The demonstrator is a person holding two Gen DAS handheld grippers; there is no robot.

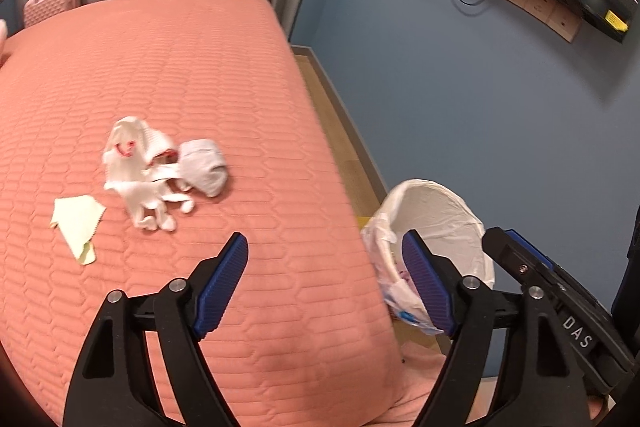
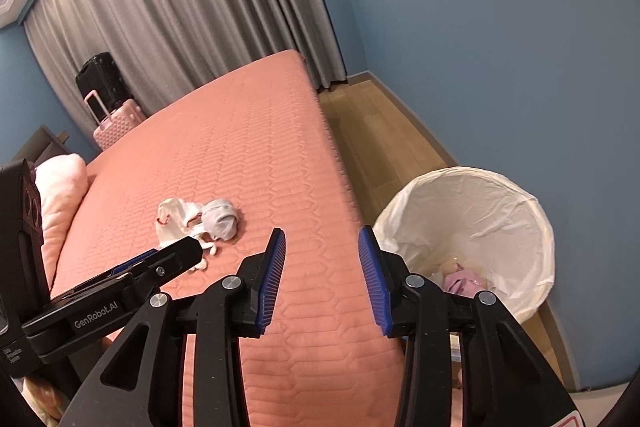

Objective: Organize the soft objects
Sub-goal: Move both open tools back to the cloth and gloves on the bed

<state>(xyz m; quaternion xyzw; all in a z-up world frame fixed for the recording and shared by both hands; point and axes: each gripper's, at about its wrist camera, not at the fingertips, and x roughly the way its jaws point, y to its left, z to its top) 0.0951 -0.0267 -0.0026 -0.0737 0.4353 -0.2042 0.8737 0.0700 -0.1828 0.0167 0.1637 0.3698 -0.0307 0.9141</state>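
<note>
The left claw (image 1: 324, 247) hangs over the near corner of the salmon quilted bed (image 1: 168, 75), its blue pads spread wide with nothing between them. The right claw (image 2: 322, 239) is just beside it, jaws apart and empty too, over the bed's right edge. No earlier view is given, so only their gaps can be told. Beyond the left claw, up and to the left, a pale yellow-green cloth (image 1: 76, 223) lies flat on the bed. Farther on sits a heap of white gloves and socks (image 1: 140, 163) touching a balled grey sock (image 1: 204, 167). On the floor to the right stands a lined bin (image 2: 472, 227) holding something pink.
</note>
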